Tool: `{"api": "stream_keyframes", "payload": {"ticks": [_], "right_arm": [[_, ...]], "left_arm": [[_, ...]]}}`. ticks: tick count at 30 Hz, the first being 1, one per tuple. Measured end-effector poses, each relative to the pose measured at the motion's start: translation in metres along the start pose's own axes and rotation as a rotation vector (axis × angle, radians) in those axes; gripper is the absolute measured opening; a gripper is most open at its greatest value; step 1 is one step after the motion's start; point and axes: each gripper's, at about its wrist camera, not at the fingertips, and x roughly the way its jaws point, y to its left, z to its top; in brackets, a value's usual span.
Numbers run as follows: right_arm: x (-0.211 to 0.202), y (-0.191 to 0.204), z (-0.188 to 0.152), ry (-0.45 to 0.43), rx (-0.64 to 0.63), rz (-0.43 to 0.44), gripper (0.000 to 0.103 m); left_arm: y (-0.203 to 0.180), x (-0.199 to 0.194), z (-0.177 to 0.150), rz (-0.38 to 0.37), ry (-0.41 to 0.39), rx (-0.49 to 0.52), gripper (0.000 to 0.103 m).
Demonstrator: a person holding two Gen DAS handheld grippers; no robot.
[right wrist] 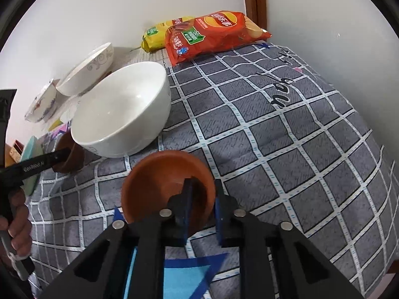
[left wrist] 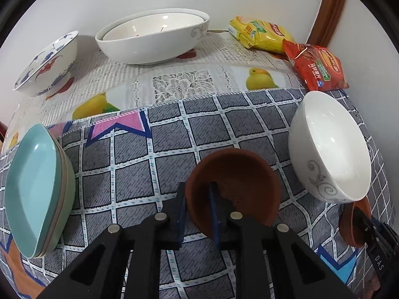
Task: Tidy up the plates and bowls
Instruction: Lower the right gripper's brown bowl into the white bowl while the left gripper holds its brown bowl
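Observation:
My left gripper (left wrist: 198,211) is shut on the near rim of a dark brown bowl (left wrist: 239,174), one finger outside the wall and one inside. The bowl sits tilted on the grey checked cloth (left wrist: 154,149). My right gripper (right wrist: 202,209) is shut on the right rim of an orange-brown bowl (right wrist: 162,174) in the same way. A plain white bowl (left wrist: 329,147) (right wrist: 122,109) stands between the two brown ones. The right wrist view shows the left gripper (right wrist: 53,159) at the far left, at the dark brown bowl (right wrist: 71,149).
A stack of teal plates (left wrist: 32,189) lies at the left. Two nested large white bowls (left wrist: 152,37) and a blue-and-red patterned bowl (left wrist: 47,64) stand by the wall. Yellow (left wrist: 259,33) and red (left wrist: 316,67) chip bags lie at the back right. A person's hand (right wrist: 17,221) holds the left gripper's handle.

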Motion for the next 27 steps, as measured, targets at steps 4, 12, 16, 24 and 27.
{"api": "stream_keyframes", "payload": {"ticks": [4,12,16,24,27], "right_arm": [[-0.003,0.000,0.000,-0.008,0.019,0.010,0.010],[-0.018,0.002,0.001,-0.036,0.065,0.016,0.009],[-0.025,0.006,0.000,-0.049,0.061,-0.002,0.009],[-0.055,0.015,0.009,-0.092,0.046,-0.016,0.009],[-0.067,0.016,0.016,-0.113,0.052,-0.021,0.009]], "left_arm": [[0.007,-0.004,0.001,-0.044,0.009,-0.036,0.011],[0.005,-0.024,-0.004,-0.079,-0.003,-0.005,0.007],[0.003,-0.034,-0.005,-0.080,-0.017,0.023,0.007],[0.009,-0.059,0.002,-0.103,-0.048,0.010,0.007],[0.014,-0.070,0.005,-0.103,-0.063,-0.011,0.008]]}}
